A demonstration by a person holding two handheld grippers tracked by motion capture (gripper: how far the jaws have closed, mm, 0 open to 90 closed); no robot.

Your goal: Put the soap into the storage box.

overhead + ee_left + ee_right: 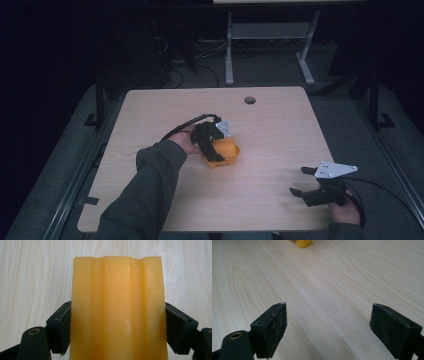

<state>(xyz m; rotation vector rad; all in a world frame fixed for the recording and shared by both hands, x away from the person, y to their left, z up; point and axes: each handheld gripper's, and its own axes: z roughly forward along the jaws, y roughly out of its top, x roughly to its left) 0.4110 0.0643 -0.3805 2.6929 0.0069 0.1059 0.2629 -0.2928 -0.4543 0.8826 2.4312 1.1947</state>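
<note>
Clamping the yellow ridged block [117, 307] by its flat sides, left gripper [214, 142] at mid-table [270, 130]. Probably light, waxy, slightly soft, slippery: best held across those flats. Spread wide and empty, right gripper [312, 186] near the front edge.

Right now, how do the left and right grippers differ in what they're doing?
The left gripper has its jaws shut on the yellow block, one on each side; the right gripper has its jaws spread with bare wood between them. The left sits near the middle of the table; the right sits by the near right corner. Both are black and hand-held.
</note>
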